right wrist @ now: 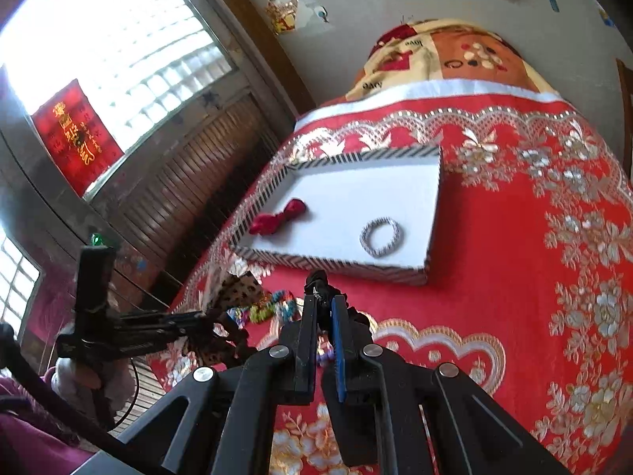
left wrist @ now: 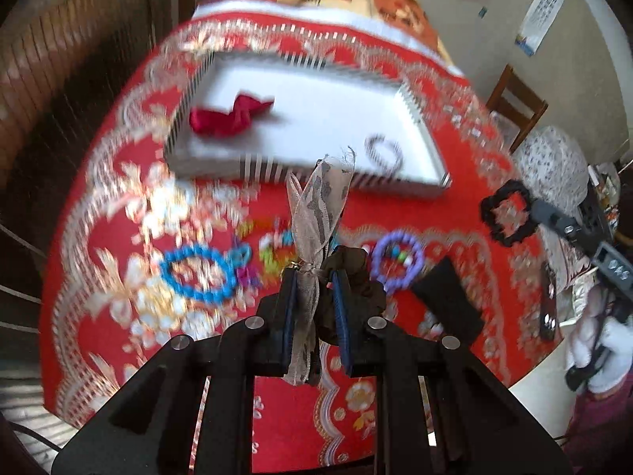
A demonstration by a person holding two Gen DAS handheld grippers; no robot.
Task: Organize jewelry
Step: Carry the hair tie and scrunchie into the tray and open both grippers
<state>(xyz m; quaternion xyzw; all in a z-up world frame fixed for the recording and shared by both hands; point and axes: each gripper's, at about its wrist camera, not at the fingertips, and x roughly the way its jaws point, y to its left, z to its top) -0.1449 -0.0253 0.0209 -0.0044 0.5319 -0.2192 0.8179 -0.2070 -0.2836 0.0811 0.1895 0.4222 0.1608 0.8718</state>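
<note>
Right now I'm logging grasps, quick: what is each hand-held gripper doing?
Left hand-held gripper: closed on the leopard-print ribbon.
Right hand-held gripper: closed on the black scrunchie.

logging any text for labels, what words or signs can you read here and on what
"oary", roughly: quilt, partly blurred.
Gold characters: red window hanging, too blurred to read.
Print on wall poster: too small to read.
Nothing legible on tray or jewelry.
</note>
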